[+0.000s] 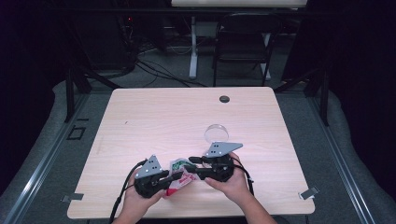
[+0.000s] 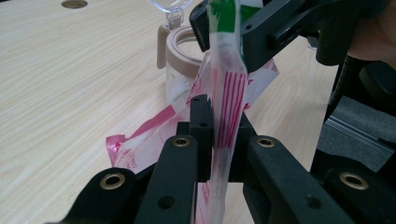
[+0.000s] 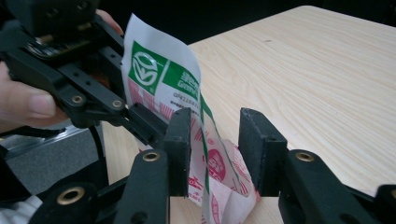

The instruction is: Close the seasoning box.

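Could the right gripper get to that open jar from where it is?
Probably yes. The jar stands just beyond the right gripper on bare table, but the packet hangs between its jaws.

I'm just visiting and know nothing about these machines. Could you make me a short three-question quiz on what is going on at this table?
1. True or false: the left gripper is clamped shut on the plastic packet.
2. What stands on the table just beyond the packet? A) a clear jar with its lid flipped open B) a metal bowl C) a book
3. How do the right gripper's jaws stand relative to the packet?

Key
1. True: in the left gripper view its pads pinch the packet's edge.
2. A, the clear jar.
3. They are apart, with the packet hanging between them and the right-hand pad clear of it.
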Motion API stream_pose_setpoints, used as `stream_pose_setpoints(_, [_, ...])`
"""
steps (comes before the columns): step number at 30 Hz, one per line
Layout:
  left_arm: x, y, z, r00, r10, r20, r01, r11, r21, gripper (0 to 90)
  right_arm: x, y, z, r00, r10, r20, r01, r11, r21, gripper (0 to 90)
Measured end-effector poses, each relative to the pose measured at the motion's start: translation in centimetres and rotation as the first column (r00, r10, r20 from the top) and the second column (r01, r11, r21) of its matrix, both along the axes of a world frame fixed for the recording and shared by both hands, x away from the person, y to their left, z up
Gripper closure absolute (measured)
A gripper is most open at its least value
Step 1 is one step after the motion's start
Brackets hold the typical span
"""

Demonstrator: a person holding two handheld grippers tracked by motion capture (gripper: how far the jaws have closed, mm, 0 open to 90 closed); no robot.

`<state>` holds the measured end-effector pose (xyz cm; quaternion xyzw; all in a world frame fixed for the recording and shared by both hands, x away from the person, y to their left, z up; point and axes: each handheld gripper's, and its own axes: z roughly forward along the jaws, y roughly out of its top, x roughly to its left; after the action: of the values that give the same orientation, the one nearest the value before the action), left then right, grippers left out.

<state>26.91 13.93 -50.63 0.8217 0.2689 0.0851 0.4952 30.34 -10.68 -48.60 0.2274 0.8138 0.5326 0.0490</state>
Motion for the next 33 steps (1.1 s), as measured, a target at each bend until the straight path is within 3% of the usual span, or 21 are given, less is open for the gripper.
stream_pose_setpoints(4, [0.1,-0.1,-0.2,0.9999,-0.008,-0.011,0.008,1.0000,0.002,85.4,0.0,-0.1,0.2,0.9998,0.018,0.005,-0.018,0.9994,0.029,57.8])
stream_pose_setpoints(10, [0.1,-0.3,-0.6,0.9994,-0.019,-0.029,0.019,0.9998,0.003,84.5,0.0,0.1,0.2,0.9991,0.043,0.000,-0.043,0.9982,0.043,56.6])
stream_pose_setpoints(20, [0.4,-0.4,-1.2,0.9979,-0.024,-0.060,0.024,0.9997,0.003,85.3,-0.2,0.5,0.2,0.9953,0.097,0.006,-0.097,0.9950,0.026,57.0])
stream_pose_setpoints(25, [0.4,-0.3,-1.3,0.9980,-0.015,-0.062,0.015,0.9999,-0.003,86.9,-0.4,0.9,0.0,0.9939,0.109,0.015,-0.109,0.9937,-0.029,63.8])
stream_pose_setpoints(33, [0.5,-0.4,-1.4,0.9958,0.006,-0.092,-0.007,0.9999,-0.009,89.9,-0.3,0.5,0.0,0.9945,0.104,0.008,-0.104,0.9936,-0.044,73.5])
